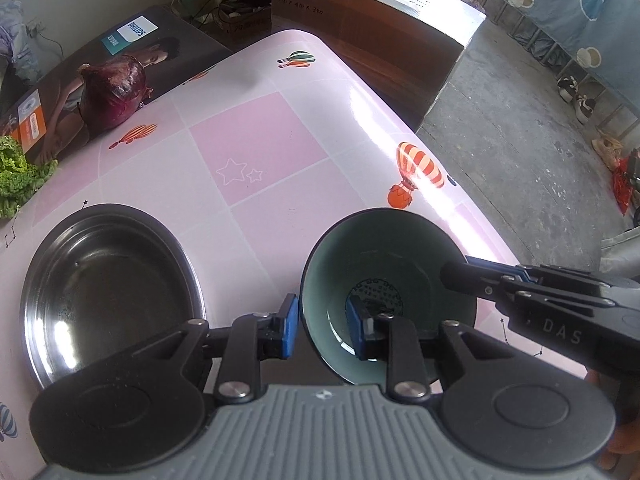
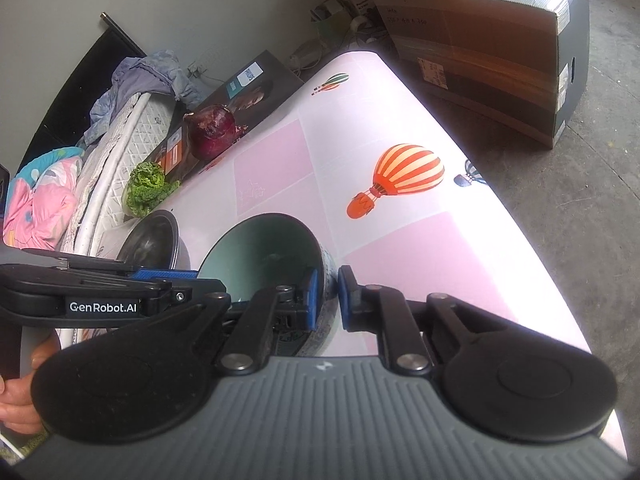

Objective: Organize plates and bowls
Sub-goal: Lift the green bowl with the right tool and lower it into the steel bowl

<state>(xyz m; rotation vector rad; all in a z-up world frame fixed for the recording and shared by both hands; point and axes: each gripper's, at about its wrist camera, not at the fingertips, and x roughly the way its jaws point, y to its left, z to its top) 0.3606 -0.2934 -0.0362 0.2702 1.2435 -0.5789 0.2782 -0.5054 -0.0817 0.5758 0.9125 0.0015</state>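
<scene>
Green bowl [image 1: 384, 280] – on pink table [image 1: 256, 152], tilted, near its right edge | steel plate [image 1: 108, 288] – left of bowl, apart | left gripper [image 1: 322, 326] – clamped on bowl's left rim | right gripper [image 2: 328, 296] – clamped on bowl's right rim | red onion [image 1: 114, 94], lettuce [image 1: 18, 176] – far beyond bowl, leftward
</scene>
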